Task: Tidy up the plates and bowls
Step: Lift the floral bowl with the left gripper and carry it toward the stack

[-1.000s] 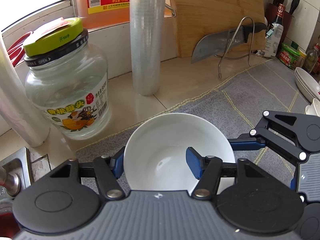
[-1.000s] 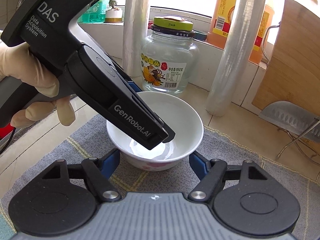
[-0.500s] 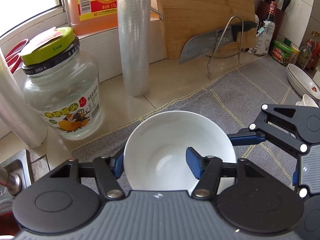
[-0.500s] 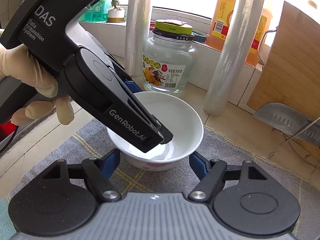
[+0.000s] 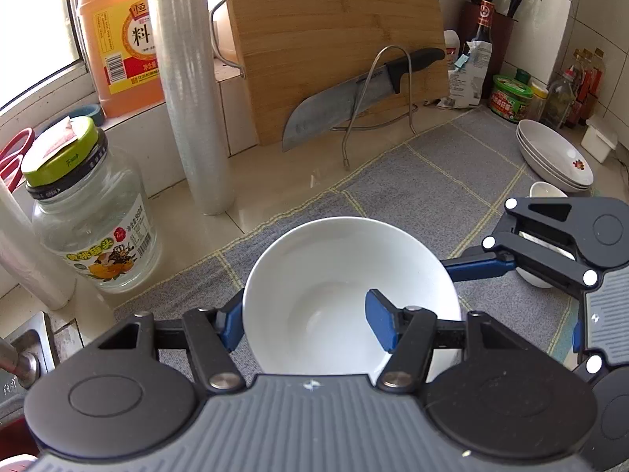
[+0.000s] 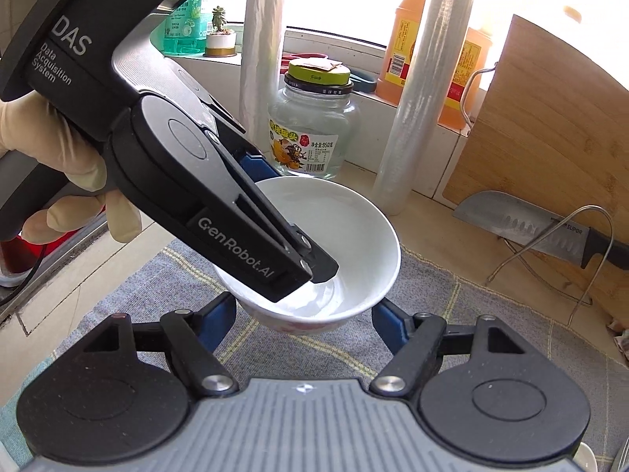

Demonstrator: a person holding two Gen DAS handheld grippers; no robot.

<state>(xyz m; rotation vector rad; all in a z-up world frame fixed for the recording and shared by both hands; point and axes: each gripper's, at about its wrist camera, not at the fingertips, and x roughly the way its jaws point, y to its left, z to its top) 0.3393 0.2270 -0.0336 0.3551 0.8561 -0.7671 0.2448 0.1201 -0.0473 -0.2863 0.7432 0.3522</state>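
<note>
A: What is nearest in the left wrist view?

B: The left tongs (image 5: 304, 324) pinch the wall of a white bowl (image 5: 334, 271). One blue finger (image 5: 230, 326) sits outside the rim and the other inside. The bowl is above a grey checked mat (image 5: 412, 192) that covers the desk (image 5: 275, 181); I cannot tell if it touches the mat.

A: And the right tongs?

B: In the right wrist view the right tongs (image 6: 304, 320) are spread wide, with one blue finger (image 6: 218, 316) on each side of the bowl's base, near it but not gripping. A gloved hand (image 6: 47, 157) holds the left device above the bowl.

A: What lies beyond the bowl?

B: Just past the bowl's left side stands a glass jar (image 5: 94, 220) with a green lid. Behind the bowl a roll of cling film (image 5: 192, 90) stands upright. Farther back a wooden cutting board (image 5: 338, 43) leans against the wall, with a cleaver (image 5: 350, 100) resting on a wire rack in front of it. An orange jug (image 5: 122, 43) sits on the sill behind the jar.

A: Any other dishes?

B: Yes. Well to the right of the bowl, a stack of shallow white plates (image 5: 554, 157) rests at the mat's far edge, with a small white dish (image 5: 546, 189) just in front of it.
</note>
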